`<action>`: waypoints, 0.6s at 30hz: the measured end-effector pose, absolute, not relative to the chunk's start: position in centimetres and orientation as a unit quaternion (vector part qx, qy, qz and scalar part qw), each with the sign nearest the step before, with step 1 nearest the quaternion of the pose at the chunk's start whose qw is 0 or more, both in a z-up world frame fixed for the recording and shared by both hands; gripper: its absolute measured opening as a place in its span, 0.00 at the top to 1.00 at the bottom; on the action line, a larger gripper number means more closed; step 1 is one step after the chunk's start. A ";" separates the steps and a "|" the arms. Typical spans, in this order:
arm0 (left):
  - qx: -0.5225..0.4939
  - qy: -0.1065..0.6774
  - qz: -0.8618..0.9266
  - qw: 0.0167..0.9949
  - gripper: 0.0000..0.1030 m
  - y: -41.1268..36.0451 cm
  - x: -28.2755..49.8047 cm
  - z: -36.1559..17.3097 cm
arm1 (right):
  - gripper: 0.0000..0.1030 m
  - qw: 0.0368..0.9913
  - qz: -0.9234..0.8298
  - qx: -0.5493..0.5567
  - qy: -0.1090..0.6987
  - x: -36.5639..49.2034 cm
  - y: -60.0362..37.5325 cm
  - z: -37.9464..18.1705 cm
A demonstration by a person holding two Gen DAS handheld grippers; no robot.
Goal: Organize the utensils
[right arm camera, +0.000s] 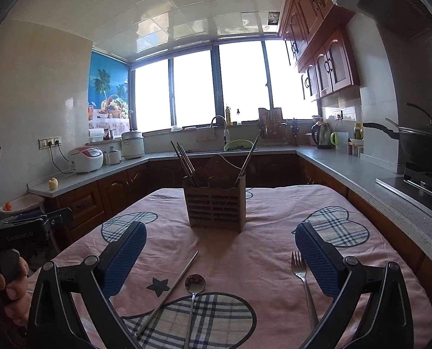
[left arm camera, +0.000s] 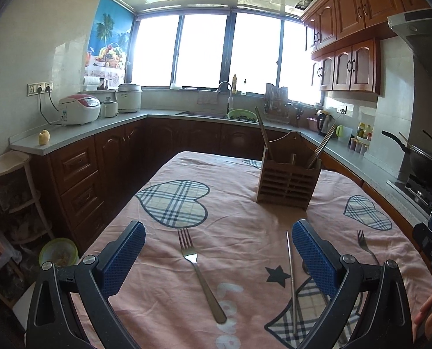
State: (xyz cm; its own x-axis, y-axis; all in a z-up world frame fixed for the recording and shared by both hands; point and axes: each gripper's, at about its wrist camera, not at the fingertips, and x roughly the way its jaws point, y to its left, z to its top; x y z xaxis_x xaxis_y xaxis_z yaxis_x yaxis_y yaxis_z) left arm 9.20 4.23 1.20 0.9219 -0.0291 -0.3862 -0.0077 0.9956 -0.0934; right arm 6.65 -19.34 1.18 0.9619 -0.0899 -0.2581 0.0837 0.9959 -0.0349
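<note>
Left gripper [left arm camera: 218, 250] hovers with jaws spread, empty, over a fork [left arm camera: 200, 273]; right gripper [right arm camera: 220, 247] likewise spread and empty above chopstick [right arm camera: 169, 290], spoon [right arm camera: 194, 285] and second fork [right arm camera: 303, 279]. Holder [right arm camera: 216, 203] stands beyond. Risk: thin, flat metal may slip or bunch the tablecloth [right arm camera: 245, 250]

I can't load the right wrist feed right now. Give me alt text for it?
The open right gripper hovers over a pink tablecloth where a metal chopstick, a spoon and a fork lie loose. Beyond them stands a wooden utensil holder, already holding chopsticks, with kitchen counters behind.
</note>
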 end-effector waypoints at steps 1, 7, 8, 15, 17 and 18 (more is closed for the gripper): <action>-0.043 0.194 -0.003 0.980 0.01 4.0 8.9 0.8 | 0.00 0.990 -0.045 -0.012 0.133 6.6 -19.4 0.7; -0.019 0.199 0.000 0.980 0.01 2.5 8.0 -1.3 | 0.00 0.987 -0.049 -0.004 0.150 5.5 -19.8 -2.0; -0.016 0.200 -0.001 0.980 0.01 2.4 7.8 -1.7 | 0.00 0.987 -0.050 -0.005 0.150 5.4 -19.8 -2.2; -0.001 0.208 -0.002 0.978 0.01 1.7 6.7 -1.7 | 0.00 0.988 -0.049 -0.008 0.147 4.3 -19.7 -2.7; 0.004 0.207 -0.001 0.978 0.01 1.9 6.4 -1.7 | 0.00 0.989 -0.047 -0.007 0.142 3.9 -19.6 -2.7; 0.007 0.207 -0.001 0.978 0.01 1.9 6.2 -1.6 | 0.00 0.989 -0.047 -0.007 0.141 3.7 -19.5 -2.7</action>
